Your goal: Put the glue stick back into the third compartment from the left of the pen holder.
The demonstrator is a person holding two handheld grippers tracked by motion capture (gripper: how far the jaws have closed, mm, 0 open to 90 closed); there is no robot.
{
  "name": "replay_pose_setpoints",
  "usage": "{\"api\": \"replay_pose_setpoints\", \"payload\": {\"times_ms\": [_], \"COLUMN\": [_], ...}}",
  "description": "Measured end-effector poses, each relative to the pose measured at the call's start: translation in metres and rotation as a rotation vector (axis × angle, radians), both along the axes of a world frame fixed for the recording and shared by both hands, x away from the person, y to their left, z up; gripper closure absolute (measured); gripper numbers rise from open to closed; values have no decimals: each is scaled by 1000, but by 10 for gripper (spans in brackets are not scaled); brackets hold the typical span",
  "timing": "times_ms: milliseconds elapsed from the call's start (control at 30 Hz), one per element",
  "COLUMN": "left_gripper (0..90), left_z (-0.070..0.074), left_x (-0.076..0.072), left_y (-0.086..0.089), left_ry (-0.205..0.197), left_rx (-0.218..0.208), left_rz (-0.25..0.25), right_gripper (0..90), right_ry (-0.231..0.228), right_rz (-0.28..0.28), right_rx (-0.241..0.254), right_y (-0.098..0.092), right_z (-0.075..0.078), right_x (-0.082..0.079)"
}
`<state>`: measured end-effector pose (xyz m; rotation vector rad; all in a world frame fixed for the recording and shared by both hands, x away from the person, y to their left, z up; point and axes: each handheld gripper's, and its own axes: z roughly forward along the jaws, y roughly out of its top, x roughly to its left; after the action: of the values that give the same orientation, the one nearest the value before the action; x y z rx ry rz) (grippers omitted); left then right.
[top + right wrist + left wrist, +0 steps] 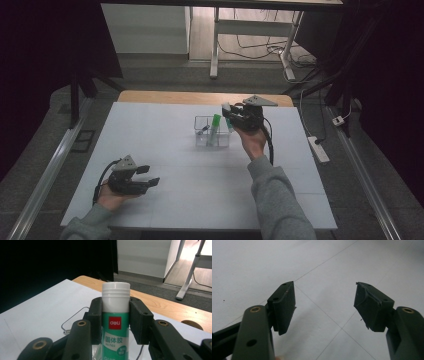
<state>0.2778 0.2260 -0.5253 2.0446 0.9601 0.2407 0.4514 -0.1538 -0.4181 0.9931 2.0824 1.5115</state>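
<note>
The right gripper's fingers (137,320) are closed on a glue stick (115,322), pressing its green body just under the white ribbed cap, in the middle of the right gripper view. In the high view this right gripper (235,117) is right of centre, just over a clear plastic box (202,134) that stands on the white tabletop (165,130); a green tube (214,129) leans inside the box. The left gripper (152,176) is at the lower left, its fingers (284,306) wide apart with nothing between them.

White table (200,200); power strip (318,149) on floor.
</note>
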Motion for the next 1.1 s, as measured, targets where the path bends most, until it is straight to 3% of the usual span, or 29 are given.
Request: {"api": "replay_pose_setpoints", "payload": {"times_ms": [533, 800, 1100], "left_gripper": [331, 332, 330], "left_z": [-1, -2, -2], "left_x": [1, 1, 1], "left_y": [2, 2, 1], "left_ry": [3, 5, 7], "left_rx": [-2, 2, 8], "left_rz": [1, -4, -7], "right_gripper": [645, 641, 564], "right_ry": [-14, 5, 24], "right_rz": [-22, -24, -25], "right_rx": [15, 14, -1], "right_y": [11, 12, 4], "right_z": [-13, -19, -18], "right_x": [18, 24, 22]}}
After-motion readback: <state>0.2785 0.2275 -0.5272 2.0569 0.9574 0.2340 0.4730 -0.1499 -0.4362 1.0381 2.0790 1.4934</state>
